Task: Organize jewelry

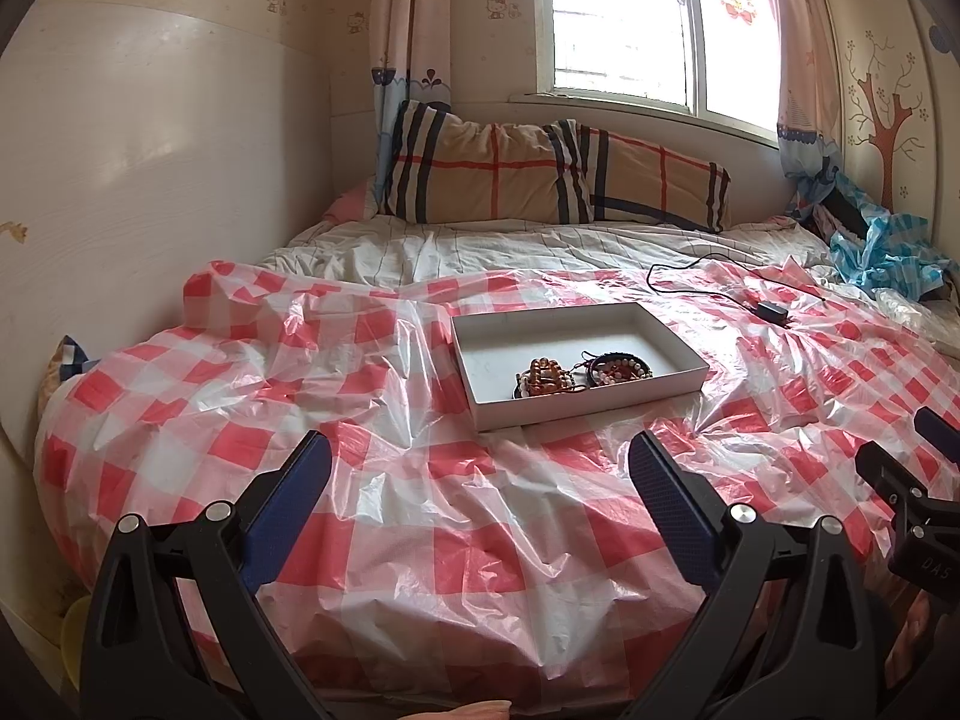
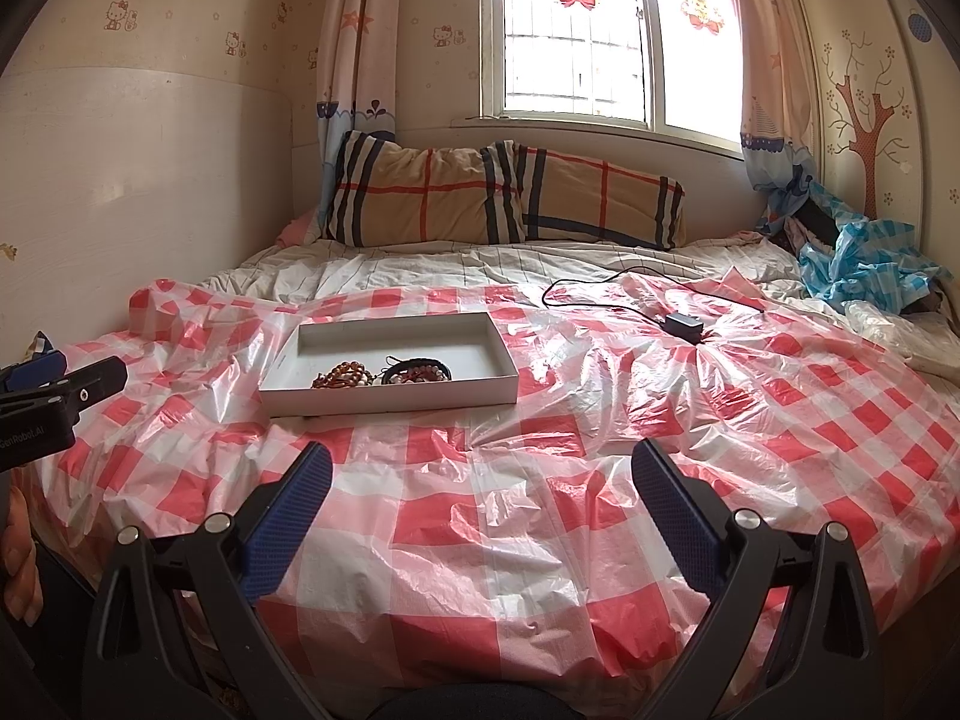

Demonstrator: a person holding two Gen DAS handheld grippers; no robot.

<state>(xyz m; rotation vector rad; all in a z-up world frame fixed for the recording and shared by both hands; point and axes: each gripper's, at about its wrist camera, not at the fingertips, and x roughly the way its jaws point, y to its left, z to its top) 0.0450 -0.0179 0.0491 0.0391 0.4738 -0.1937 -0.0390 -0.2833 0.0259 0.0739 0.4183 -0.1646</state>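
Both grippers are spread wide and hold nothing, hovering over the checked sheet (image 1: 420,540) at the near edge of the bed. The beads (image 1: 543,378) lie heaped with the bracelets (image 1: 618,367) in the near part of the white box (image 1: 576,405), whose long axis runs across the view. From the left gripper (image 1: 480,468) the pile sits near 12 o'clock, from the right gripper (image 2: 480,474) near 11 o'clock, so the left looks better lined up.

Home bedrm, bed (image 1: 420,540), pillow (image 1: 492,174), curtained window (image 2: 576,30)
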